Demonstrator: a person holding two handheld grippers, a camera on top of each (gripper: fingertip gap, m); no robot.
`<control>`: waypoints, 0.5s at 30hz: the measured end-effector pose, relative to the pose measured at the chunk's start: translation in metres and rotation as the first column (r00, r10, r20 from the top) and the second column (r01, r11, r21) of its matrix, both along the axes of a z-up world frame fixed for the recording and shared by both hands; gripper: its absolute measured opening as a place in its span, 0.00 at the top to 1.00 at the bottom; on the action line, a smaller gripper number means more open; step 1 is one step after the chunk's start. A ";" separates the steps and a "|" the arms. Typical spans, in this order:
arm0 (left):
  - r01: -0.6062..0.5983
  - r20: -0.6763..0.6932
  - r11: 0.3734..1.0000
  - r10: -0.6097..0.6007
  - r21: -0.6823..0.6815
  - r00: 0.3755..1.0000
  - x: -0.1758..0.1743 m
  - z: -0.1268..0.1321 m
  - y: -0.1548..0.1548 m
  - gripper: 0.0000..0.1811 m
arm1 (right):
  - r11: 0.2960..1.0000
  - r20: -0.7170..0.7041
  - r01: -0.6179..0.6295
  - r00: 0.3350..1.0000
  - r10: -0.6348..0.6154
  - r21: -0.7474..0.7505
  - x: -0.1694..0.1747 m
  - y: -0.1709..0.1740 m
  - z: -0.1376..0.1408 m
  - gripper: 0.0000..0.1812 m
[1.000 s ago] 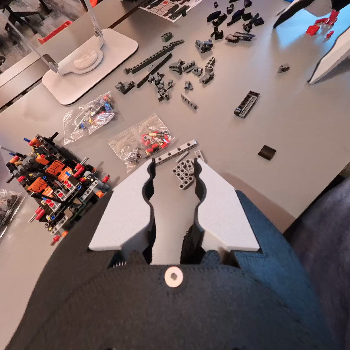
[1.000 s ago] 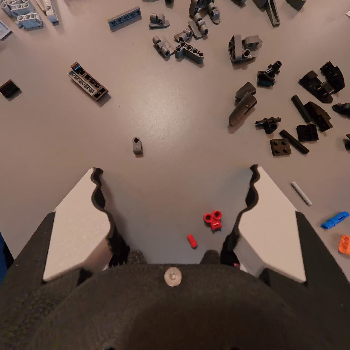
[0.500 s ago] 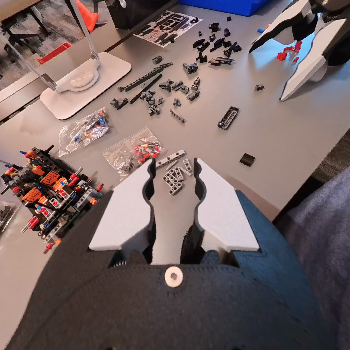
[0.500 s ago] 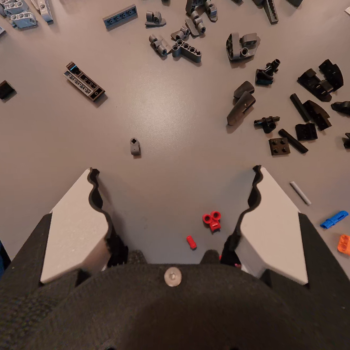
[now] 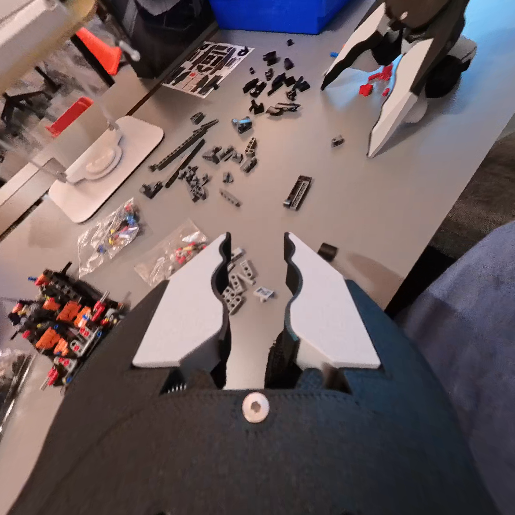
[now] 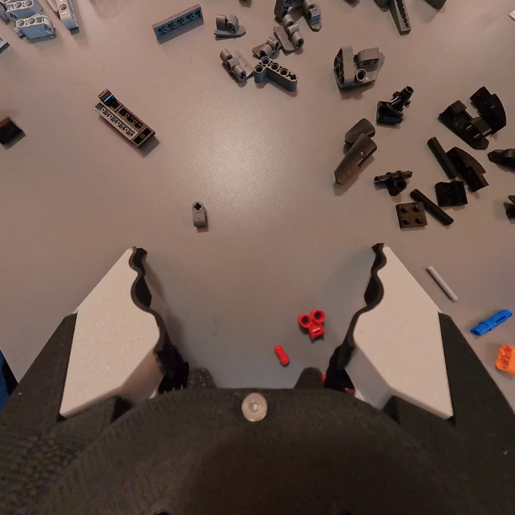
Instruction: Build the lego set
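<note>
Left gripper (image 5: 257, 237): jaws parted a modest way, nothing between them, held above the grey table (image 5: 362, 211) near its front edge.
Right gripper (image 6: 257, 246): jaws spread wide and empty, looking straight down; it also shows far off in the left wrist view (image 5: 348, 111).
Only in left wrist view: partly built lego model (image 5: 64, 315), black with orange and red parts, at the left; two clear bags of small parts (image 5: 114, 234) (image 5: 172, 256) beside it; white stand base (image 5: 106, 167); sticker sheet (image 5: 207, 69); blue bin (image 5: 273, 14) at the far edge; light grey beams (image 5: 239, 281) just past the left fingertips.
Only in right wrist view: grey axle connector (image 6: 199, 214) alone ahead of the jaws; red triple connector (image 6: 312, 323) and red pin (image 6: 281, 354) inside the gap; blue pin (image 6: 491, 326) and orange piece (image 6: 505, 359) at the right.
In both: black plate with studs (image 6: 125, 121) (image 5: 298, 192).
Edges: table's right edge (image 5: 434, 231) runs close beside the left gripper, carpet beyond.
Open room: bare table around the axle connector, between dark grey pieces (image 6: 274, 71) and black pieces (image 6: 457, 167).
</note>
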State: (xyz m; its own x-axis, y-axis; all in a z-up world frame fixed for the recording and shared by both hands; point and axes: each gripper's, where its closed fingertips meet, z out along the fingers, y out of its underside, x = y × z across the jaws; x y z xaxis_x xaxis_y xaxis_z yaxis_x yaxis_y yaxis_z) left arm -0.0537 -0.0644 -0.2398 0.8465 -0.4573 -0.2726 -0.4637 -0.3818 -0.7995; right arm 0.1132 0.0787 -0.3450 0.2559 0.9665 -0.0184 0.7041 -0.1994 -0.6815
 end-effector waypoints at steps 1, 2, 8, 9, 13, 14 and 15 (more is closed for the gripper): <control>0.026 -0.008 1.000 -0.026 0.002 1.000 0.009 0.002 0.002 0.81 | 1.000 0.000 0.000 1.000 0.000 0.000 0.000 0.000 0.000 0.15; 0.053 -0.015 0.999 -0.053 0.006 0.998 0.018 0.004 0.003 0.80 | 1.000 0.000 0.000 1.000 0.000 0.000 0.000 0.000 0.000 0.15; 0.125 -0.065 0.992 -0.124 0.009 0.990 0.054 0.006 0.017 0.79 | 1.000 0.000 0.000 1.000 0.000 0.000 0.000 0.000 0.000 0.15; 0.123 -0.063 0.992 -0.122 0.010 0.991 0.058 0.006 0.020 0.79 | 1.000 0.000 0.000 1.000 0.000 0.000 0.000 0.000 0.000 0.15; 0.075 -0.069 0.997 -0.075 0.002 0.995 0.059 0.003 0.034 0.79 | 1.000 0.000 0.000 1.000 0.000 0.000 0.000 0.000 0.000 0.15; 0.058 -0.078 0.998 -0.059 -0.013 0.995 0.056 -0.002 0.036 0.79 | 1.000 0.000 0.000 1.000 0.000 0.000 0.000 0.000 0.000 0.15; 0.037 -0.069 0.999 -0.038 -0.024 0.997 0.053 -0.007 0.038 0.79 | 1.000 0.000 0.000 1.000 0.000 0.000 0.000 0.000 0.000 0.15</control>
